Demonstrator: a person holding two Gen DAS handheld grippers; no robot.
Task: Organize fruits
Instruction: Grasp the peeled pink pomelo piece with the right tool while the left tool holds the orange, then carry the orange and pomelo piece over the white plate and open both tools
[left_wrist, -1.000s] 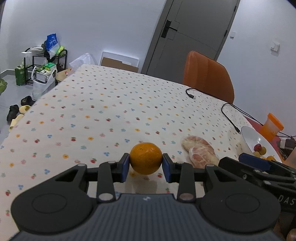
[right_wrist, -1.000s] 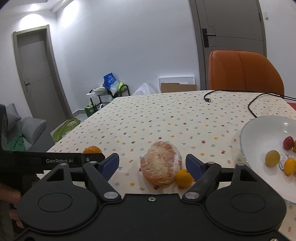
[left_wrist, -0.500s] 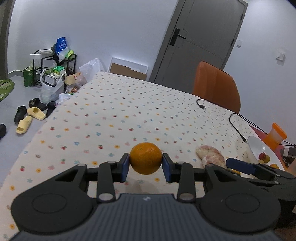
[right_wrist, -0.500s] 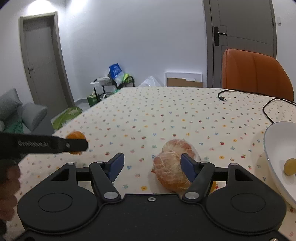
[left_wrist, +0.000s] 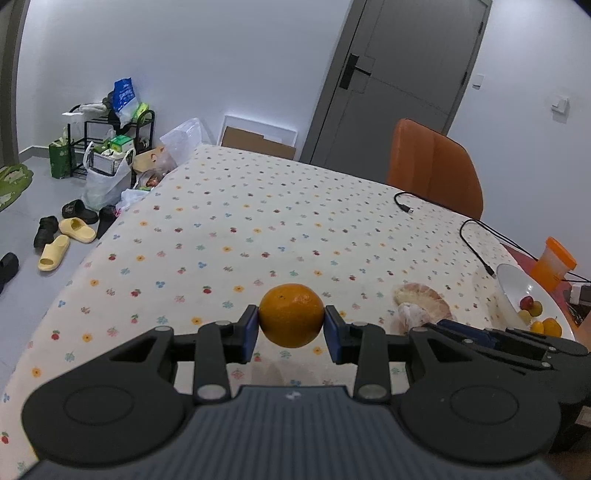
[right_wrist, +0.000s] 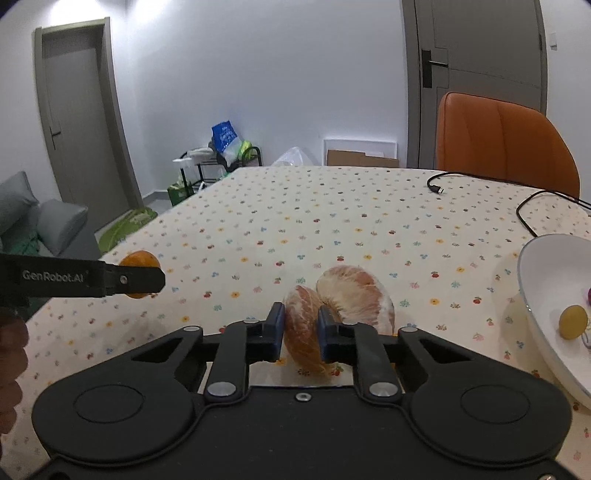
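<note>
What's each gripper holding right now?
Left gripper: shut on the orange.
Right gripper: shut on a peeled pomelo piece.

Tablecloth lies open ahead; bowl and cable crowd the right.

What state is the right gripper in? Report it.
Shut: the right gripper has both blue pads pressed against a peeled pomelo piece.

dim, soft light; fisheye-warped edges
</note>
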